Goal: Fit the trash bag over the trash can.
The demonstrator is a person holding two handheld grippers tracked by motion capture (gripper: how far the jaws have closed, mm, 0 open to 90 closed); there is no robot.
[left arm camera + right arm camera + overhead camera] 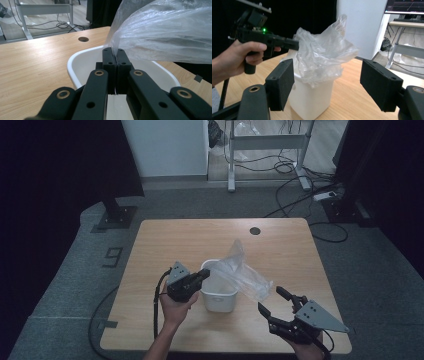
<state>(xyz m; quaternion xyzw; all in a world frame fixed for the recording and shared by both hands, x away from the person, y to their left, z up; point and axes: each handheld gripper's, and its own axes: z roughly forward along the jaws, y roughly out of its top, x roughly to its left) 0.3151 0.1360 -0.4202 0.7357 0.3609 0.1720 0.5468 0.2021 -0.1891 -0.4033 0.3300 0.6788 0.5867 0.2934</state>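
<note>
- Left tongs [204, 276] are clamped shut on an edge of the clear plastic bag [246, 275], pinning it at the near rim of the white bin [218, 297]; in the left gripper view the two jaws meet with the film caught between them, right over the bin's rim [72, 75].
- I hold that edge there, I judge, so the bag stays anchored at the bin's mouth while the rest is spread as a liner.
- Right tongs [272, 301] stand wide open with nothing between them, low over the counter [170, 245] to the right of the bin.
- From the right gripper view, the bag [324, 55] billows up out of the bin [312, 100], and both sit between my open jaws but farther off, not touched by either pad.
- Most of the bag hangs over the bin's right side toward my right tongs, near but apart from them; that loose side looks like the next edge to catch.
- My left hand [234, 58] keeps its tongs level, pointing at the bag.
</note>
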